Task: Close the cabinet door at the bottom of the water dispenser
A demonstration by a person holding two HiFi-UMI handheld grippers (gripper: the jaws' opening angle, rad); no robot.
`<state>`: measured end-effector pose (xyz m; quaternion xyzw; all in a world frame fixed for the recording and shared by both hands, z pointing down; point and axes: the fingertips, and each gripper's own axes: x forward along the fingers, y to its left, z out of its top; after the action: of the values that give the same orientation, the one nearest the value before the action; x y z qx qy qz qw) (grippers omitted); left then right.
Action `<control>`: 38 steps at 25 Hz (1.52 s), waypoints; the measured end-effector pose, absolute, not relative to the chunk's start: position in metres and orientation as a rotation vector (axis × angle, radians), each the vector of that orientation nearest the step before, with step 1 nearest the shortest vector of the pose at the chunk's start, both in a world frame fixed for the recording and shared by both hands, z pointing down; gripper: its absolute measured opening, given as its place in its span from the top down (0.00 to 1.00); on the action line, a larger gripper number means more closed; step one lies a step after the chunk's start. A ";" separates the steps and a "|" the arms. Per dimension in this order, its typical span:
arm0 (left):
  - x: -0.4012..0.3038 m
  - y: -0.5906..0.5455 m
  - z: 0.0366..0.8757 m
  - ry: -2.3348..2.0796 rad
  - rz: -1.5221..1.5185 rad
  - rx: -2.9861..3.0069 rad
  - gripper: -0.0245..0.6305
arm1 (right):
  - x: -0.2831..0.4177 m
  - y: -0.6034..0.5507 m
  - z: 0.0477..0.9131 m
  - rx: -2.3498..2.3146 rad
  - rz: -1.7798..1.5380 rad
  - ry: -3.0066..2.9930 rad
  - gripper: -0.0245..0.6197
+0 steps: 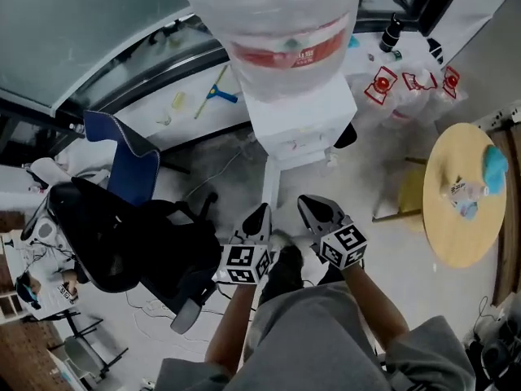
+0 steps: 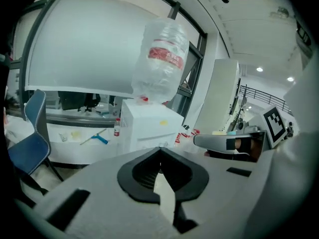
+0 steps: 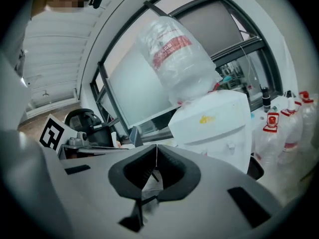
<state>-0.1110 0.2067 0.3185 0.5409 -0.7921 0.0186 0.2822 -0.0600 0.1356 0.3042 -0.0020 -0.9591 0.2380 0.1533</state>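
Approach step. The left gripper (image 1: 259,215) and right gripper (image 1: 314,207), lower centre, have jaws closed and empty. The water dispenser (image 1: 299,116) stands upper centre. Its cabinet door (image 1: 271,186) appears ajar below and probably needs a push shut.

My head camera looks steeply down from high above, with the white box-shaped water dispenser (image 1: 301,120) at 12 o'clock. The cameras on my left gripper (image 1: 260,212) and right gripper (image 1: 308,204) sit low and near, tilted upward. All three views share that dispenser.
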 end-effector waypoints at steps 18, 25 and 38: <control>-0.158 0.188 0.542 -1.855 0.333 1.585 0.95 | -0.094 0.119 0.509 0.343 0.902 -2.658 0.94; -0.171 0.196 0.613 -1.811 0.397 1.616 0.95 | -0.087 0.115 0.570 0.422 0.981 -2.633 0.94; -0.193 0.202 0.717 -1.722 0.473 1.655 0.95 | -0.088 0.124 0.637 0.510 1.062 -2.595 0.94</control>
<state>-0.1931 0.2017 0.7165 0.6378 -0.6635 0.1821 0.3461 -0.0884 0.1239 0.6371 0.1772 -0.9008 0.3688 0.1454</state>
